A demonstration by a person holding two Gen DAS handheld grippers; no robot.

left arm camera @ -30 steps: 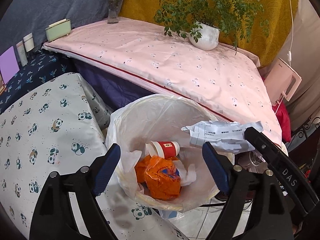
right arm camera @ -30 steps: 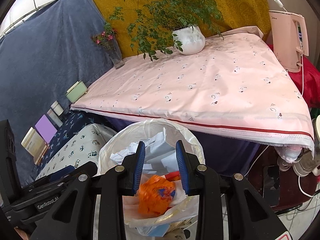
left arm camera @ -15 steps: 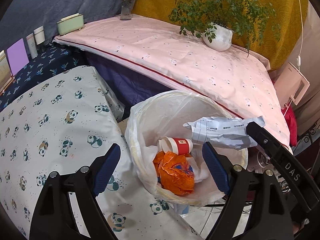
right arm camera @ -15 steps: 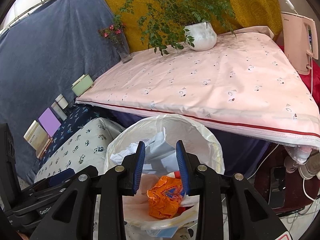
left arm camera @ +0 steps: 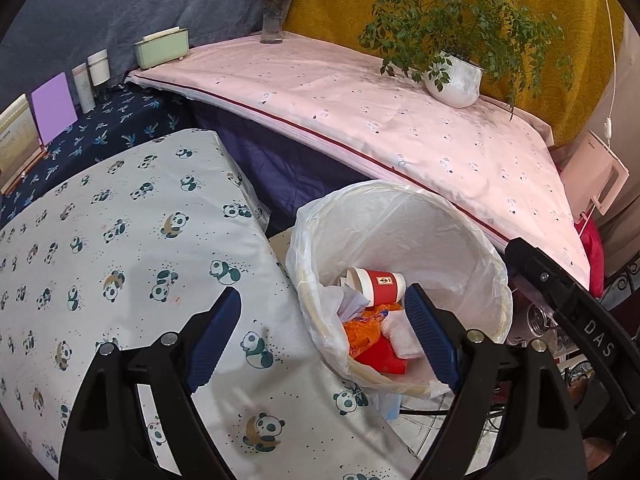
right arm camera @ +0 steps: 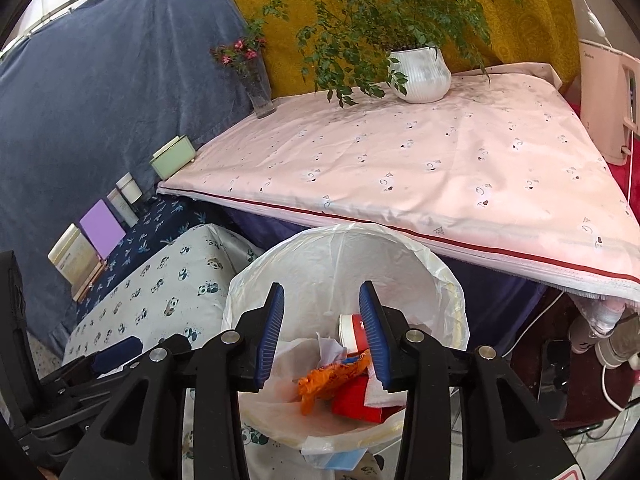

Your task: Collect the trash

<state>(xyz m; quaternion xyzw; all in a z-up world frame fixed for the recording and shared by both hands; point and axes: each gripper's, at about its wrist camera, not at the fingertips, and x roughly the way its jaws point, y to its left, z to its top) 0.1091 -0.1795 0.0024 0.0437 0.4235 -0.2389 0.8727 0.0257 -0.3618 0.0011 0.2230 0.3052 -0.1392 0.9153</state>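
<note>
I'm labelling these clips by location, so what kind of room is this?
Probably a lived-in room at home, set up for tidying. A potted plant and a vase of flowers stand on a cloth-covered table, and a lined trash bin sits beside it, already holding rubbish.

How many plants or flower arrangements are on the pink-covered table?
2. A leafy green plant in a white ribbed pot stands near the back right of the pink tablecloth; a glass vase of pink flowers stands at the back left corner. No others are visible.
</note>
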